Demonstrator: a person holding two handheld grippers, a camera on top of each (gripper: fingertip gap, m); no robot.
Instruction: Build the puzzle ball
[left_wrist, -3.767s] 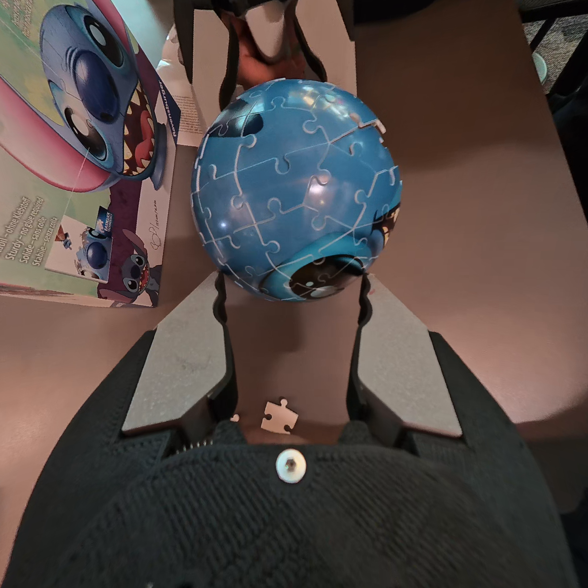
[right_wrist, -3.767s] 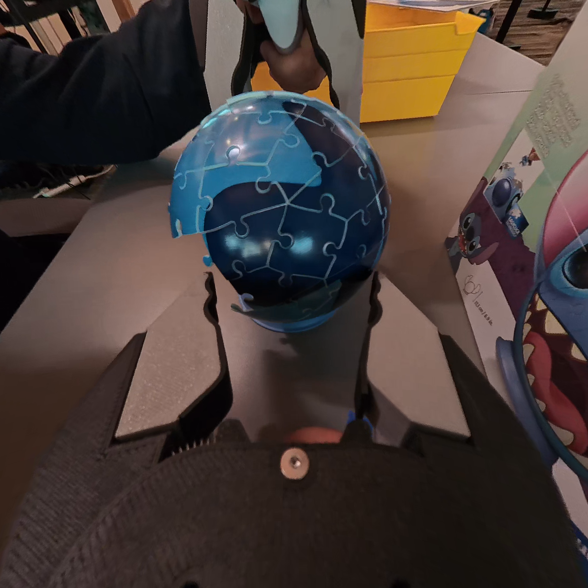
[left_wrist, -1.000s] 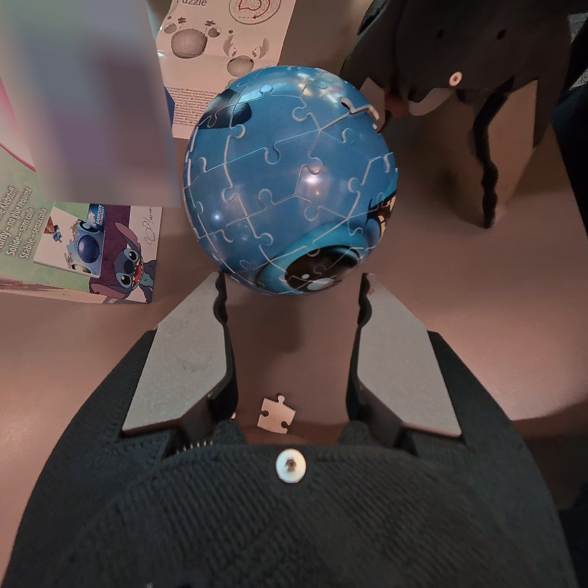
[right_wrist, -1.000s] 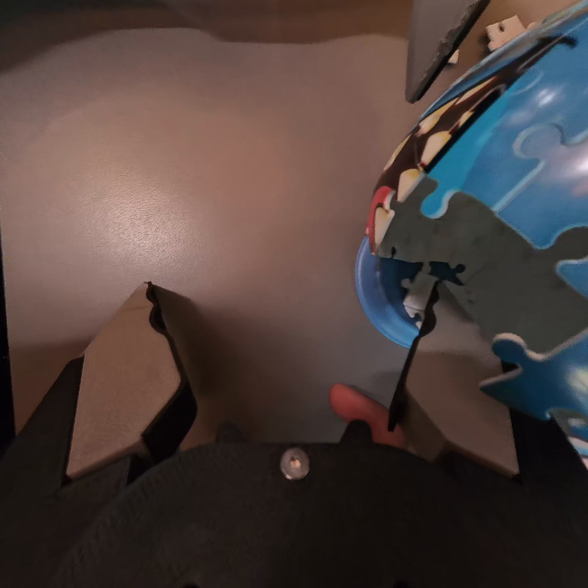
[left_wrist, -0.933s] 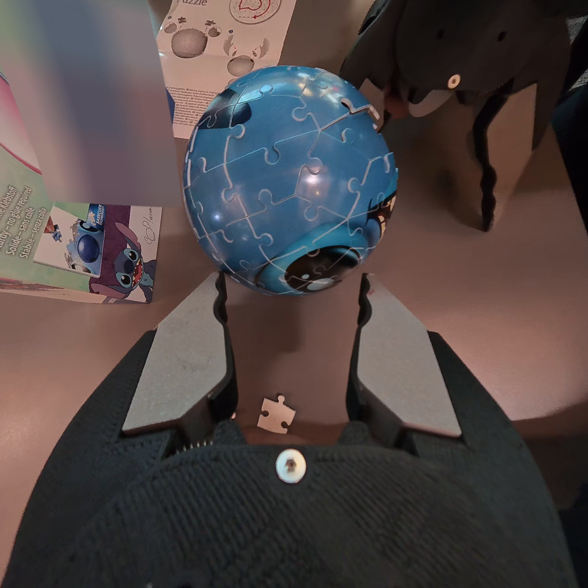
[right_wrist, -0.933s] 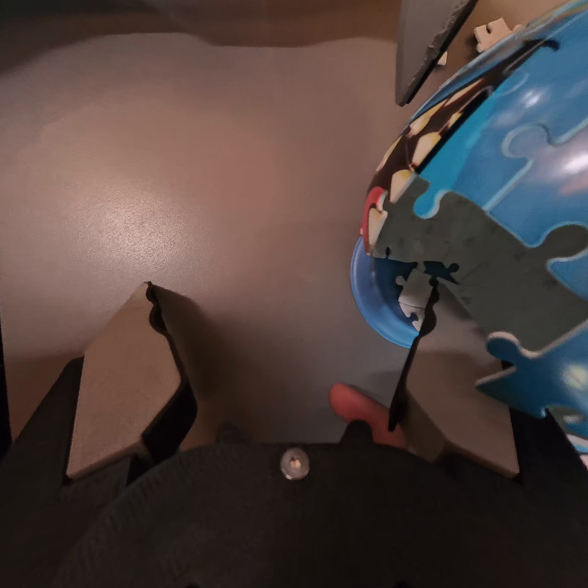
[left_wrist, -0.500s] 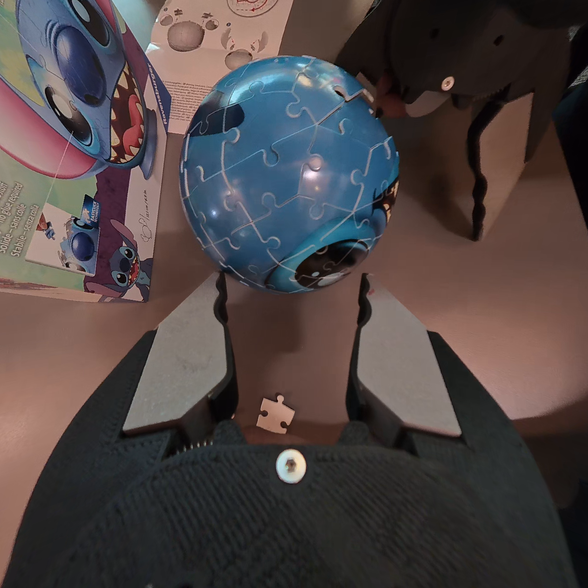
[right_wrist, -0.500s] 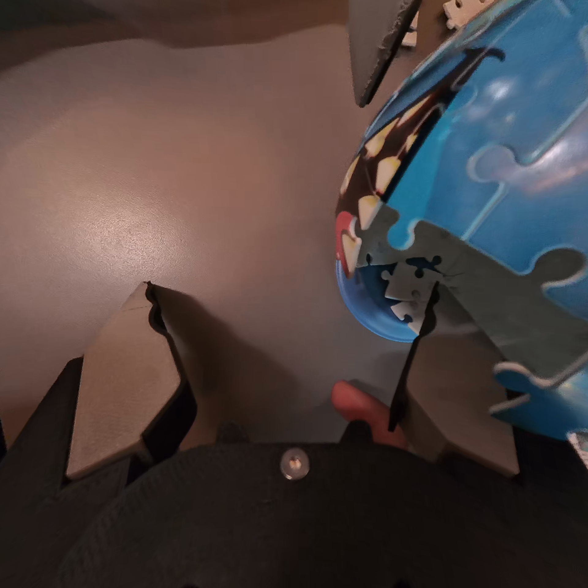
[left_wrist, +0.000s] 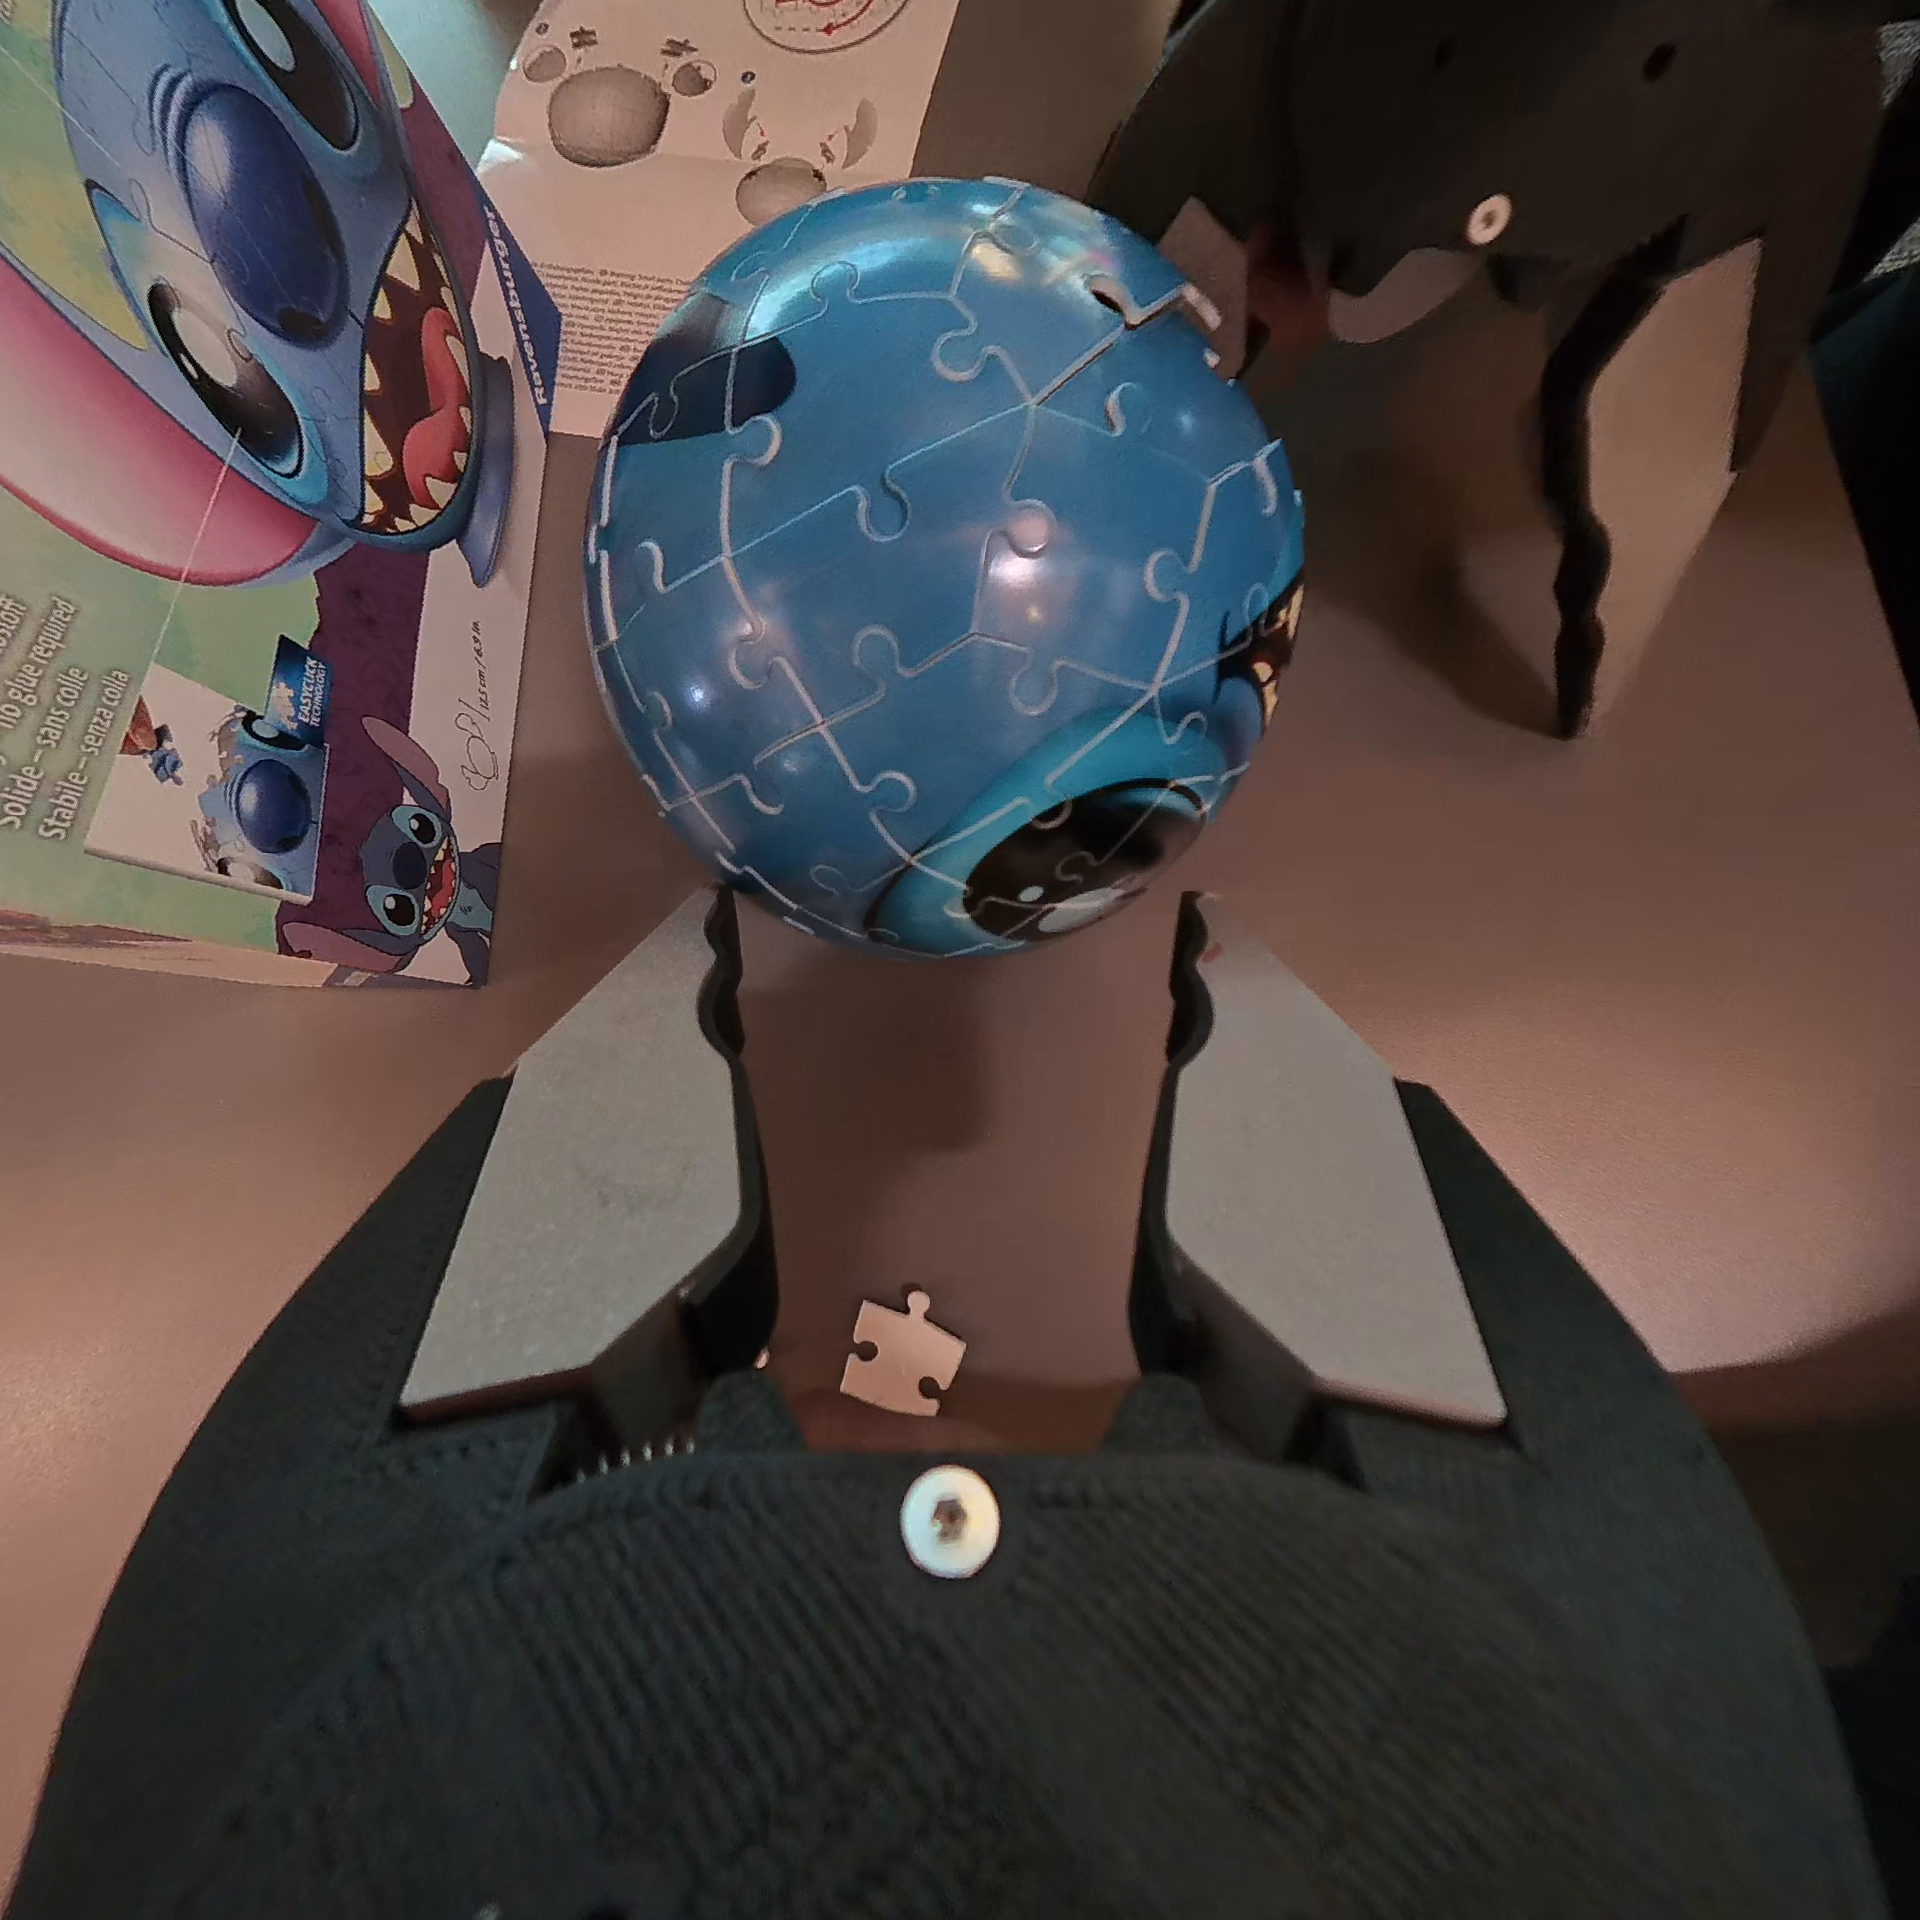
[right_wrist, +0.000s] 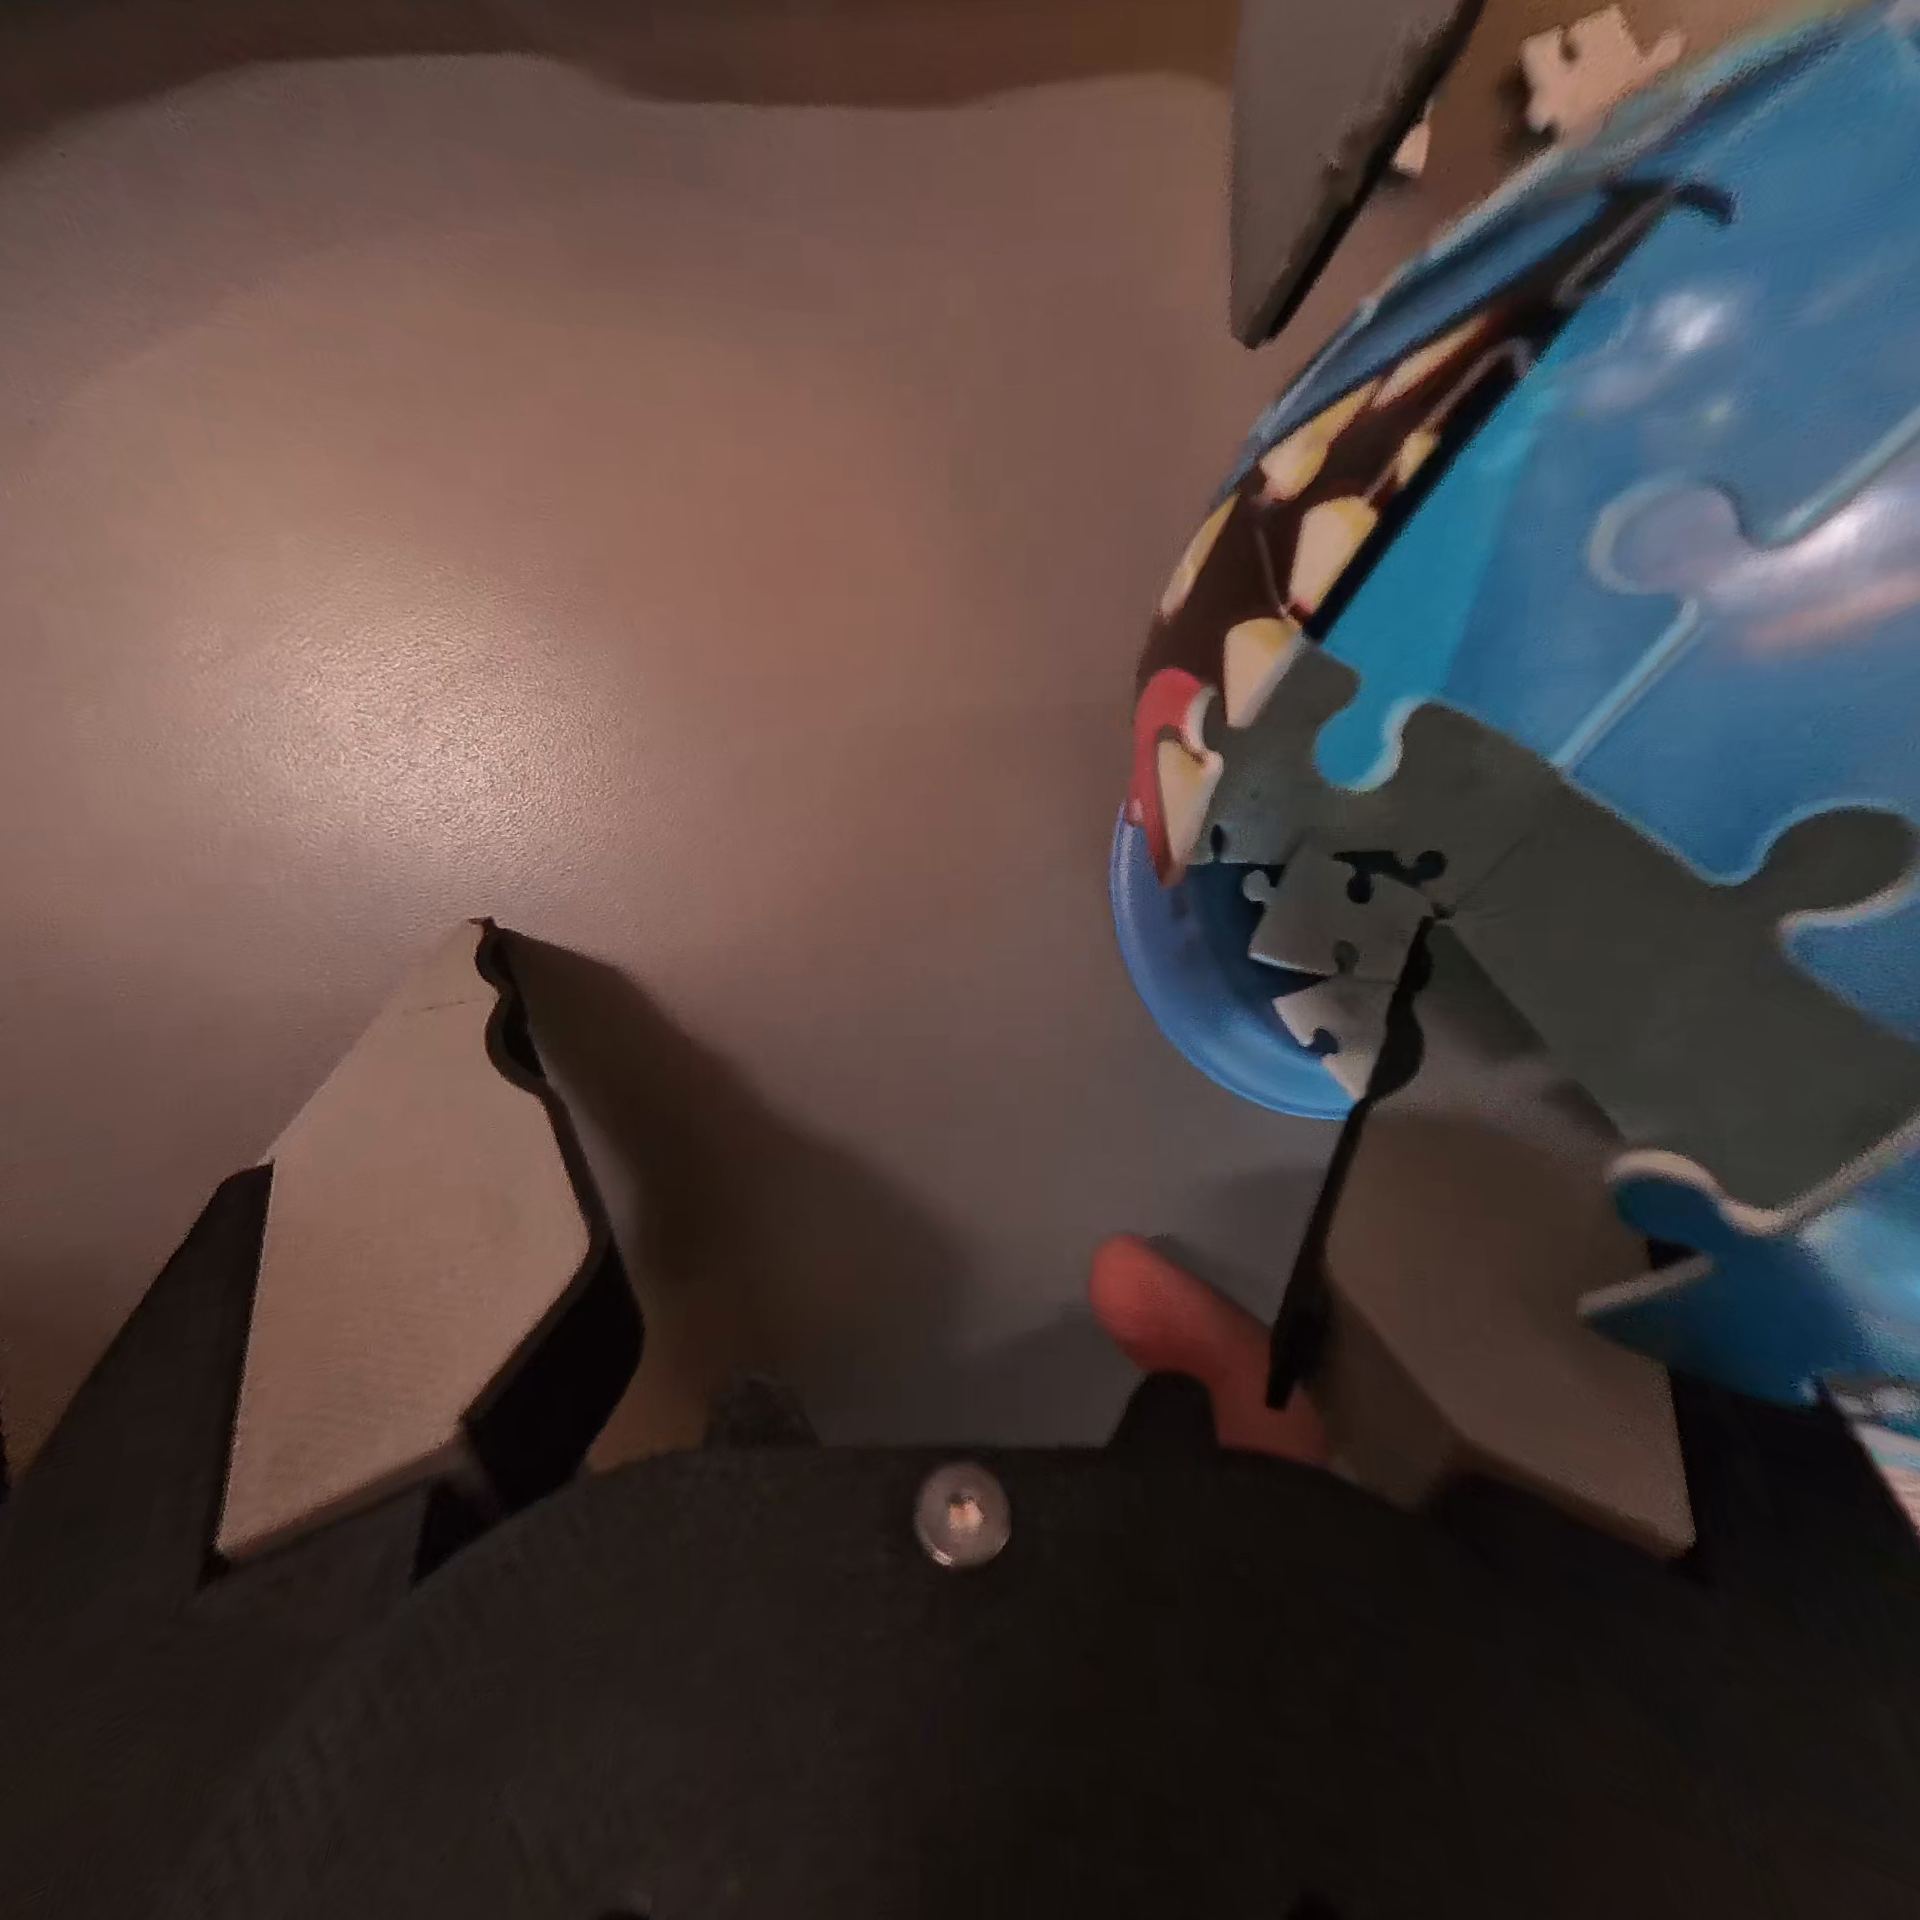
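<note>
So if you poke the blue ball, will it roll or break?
Probably both, a bit. The ball is round and glossy, so a push could roll it off its blue stand. It is hollow, with a gap in its clicked-together pieces, so squeezing might pop some loose.

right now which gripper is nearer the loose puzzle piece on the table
Left. The loose piece lies between the left gripper's fingers near their base; the right gripper is beyond the ball.

glossy plastic puzzle ball (left_wrist: 935, 561); matt smooth table (left_wrist: 1558, 1039); printed cardboard box (left_wrist: 260, 520); paper leaflet (left_wrist: 707, 94).
</note>
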